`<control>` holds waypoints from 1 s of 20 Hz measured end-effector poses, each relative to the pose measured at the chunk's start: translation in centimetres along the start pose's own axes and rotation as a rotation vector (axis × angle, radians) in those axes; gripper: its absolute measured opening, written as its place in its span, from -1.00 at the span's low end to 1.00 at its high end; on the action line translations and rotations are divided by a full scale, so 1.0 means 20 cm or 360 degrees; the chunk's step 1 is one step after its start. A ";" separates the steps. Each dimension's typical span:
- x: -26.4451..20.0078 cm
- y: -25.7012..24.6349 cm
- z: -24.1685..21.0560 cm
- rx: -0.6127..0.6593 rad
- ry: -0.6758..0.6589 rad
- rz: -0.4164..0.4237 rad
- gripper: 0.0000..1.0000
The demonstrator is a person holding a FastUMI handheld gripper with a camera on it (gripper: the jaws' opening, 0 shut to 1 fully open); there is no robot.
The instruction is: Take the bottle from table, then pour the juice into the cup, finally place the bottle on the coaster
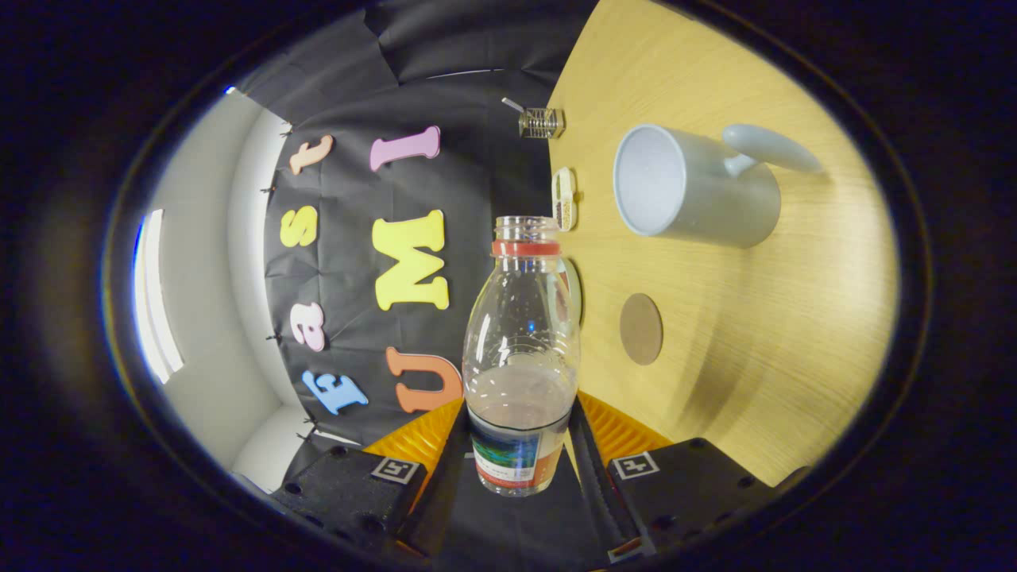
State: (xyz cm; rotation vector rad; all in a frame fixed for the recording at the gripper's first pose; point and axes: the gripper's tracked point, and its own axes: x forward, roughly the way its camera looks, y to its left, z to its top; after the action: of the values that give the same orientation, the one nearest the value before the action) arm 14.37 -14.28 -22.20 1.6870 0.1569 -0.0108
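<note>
**Bottle in hand and rolled over, cup not yet under the mouth**

To the left of the fingers hung the booth's black cloth wall (445, 103), with a pale wall and a bright strip of light beyond it. Between the two fingers stood the clear plastic bottle with a red neck ring and a printed label (520, 357), uncapped. The gripper (520, 445) was closed on it: both fingers pressed against its lower body at the label, one on each side. Cloudy pale liquid sat in the lower part of the bottle, well short of the neck.

The whole gripper appeared rolled, so the light wooden table (763, 334) rose like a wall to the right of the bottle. Just right of the bottle, near its middle, lay the round brown coaster (640, 328), bare. Farther right and beyond the bottle's mouth was the grey metal cup with a long handle (695, 187), its open, empty-looking top turned toward the bottle. Near the table's edge, between bottle and cup, sat a small pale item too small to identify, and farther beyond a small wire object.

The take looked complete and the pour seemed in hand, no juice yet at the mouth. The next move would call for carrying the mouth right over the cup's rim and tipping further, slowly.
</note>
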 end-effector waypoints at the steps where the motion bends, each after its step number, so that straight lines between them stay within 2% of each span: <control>1: 0.00 0.01 0.01 0.0044 -0.0006 0.0006 0.47; 10: 0.00 0.02 0.01 0.0186 -0.0017 0.0019 0.46; 20: 0.02 0.05 -0.03 0.0253 -0.0014 0.0030 0.46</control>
State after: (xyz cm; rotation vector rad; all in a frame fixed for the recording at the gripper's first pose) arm 14.92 -13.81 -21.25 1.8470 0.1368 -0.0170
